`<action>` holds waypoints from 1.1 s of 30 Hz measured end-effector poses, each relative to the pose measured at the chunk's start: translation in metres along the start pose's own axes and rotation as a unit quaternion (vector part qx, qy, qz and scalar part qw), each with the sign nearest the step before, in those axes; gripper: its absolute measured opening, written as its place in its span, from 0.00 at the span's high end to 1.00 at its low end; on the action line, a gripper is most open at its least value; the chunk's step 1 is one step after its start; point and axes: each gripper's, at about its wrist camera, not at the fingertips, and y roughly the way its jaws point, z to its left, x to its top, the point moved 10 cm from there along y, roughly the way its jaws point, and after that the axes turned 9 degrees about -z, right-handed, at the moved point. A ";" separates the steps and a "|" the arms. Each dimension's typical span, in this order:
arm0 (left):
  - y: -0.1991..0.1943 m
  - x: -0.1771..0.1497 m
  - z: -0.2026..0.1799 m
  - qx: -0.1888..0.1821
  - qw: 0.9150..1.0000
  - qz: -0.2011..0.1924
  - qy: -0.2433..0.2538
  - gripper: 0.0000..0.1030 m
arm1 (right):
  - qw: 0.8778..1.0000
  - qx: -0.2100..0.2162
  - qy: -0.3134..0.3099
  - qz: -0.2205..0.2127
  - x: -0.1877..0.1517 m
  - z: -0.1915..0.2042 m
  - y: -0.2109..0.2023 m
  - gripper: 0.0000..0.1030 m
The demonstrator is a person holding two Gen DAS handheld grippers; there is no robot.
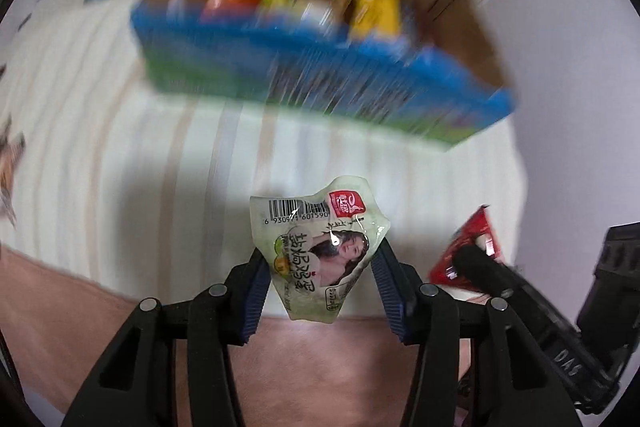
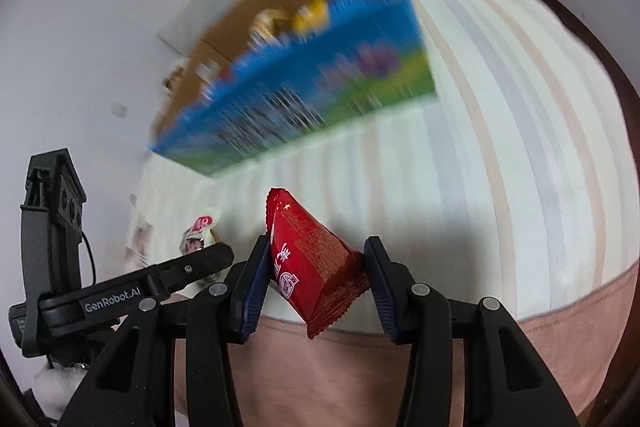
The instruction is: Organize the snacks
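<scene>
Black left gripper point(image 1: 320, 263) clamps a pale green plastic snack pouch point(image 1: 320, 247); right gripper point(image 2: 316, 267) clamps a red foil snack packet point(image 2: 316, 259); blue cardboard box point(image 1: 320, 67) beyond.

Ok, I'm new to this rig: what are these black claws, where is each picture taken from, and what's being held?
They are two handheld two-finger grippers, each carrying a fisheye camera that looks along its fingers. In the left wrist view, the left gripper pinches a pale green plastic snack pouch. In the right wrist view, the right gripper pinches a red foil snack packet. Ahead, on the striped cream cloth, stands a blurred blue cardboard box with more snacks inside.
</scene>
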 end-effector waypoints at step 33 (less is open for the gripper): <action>0.065 0.175 0.034 0.099 0.990 0.075 0.060 0.06 | 0.976 -0.163 -0.064 0.126 0.157 -0.026 0.115 0.04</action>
